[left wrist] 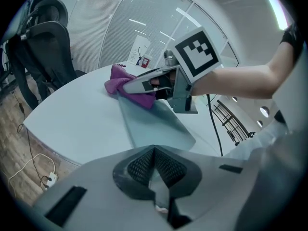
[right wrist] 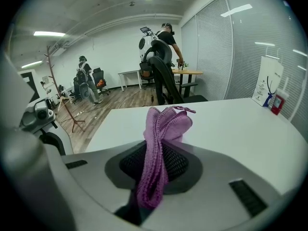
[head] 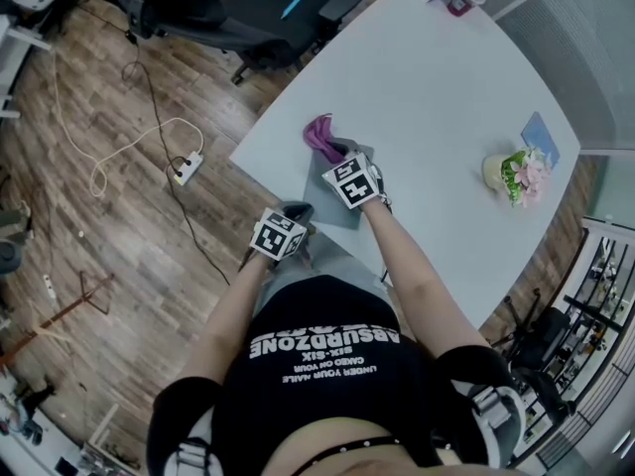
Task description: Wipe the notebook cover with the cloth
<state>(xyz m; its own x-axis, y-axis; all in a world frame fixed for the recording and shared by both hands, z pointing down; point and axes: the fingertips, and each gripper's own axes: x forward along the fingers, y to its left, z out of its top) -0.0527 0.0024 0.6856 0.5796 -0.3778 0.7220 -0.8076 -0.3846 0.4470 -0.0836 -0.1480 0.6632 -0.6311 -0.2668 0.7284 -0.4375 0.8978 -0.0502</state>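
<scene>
While the right gripper (right wrist: 156,170) clamps the cloth (right wrist: 163,129) at the notebook's (left wrist: 154,126) 11 o'clock end and the left gripper (left wrist: 154,167) seems pinched shut on its 8 o'clock corner, wiping looks barely begun, most cover remaining.

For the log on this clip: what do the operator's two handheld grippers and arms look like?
The left tongs and right tongs look alike: pale grey moulded shells with dark, mesh-textured pads, each carrying a white cube printed with black square markers. The person wears a black short-sleeved T-shirt with white lettering, and the forearms are uncovered.
</scene>
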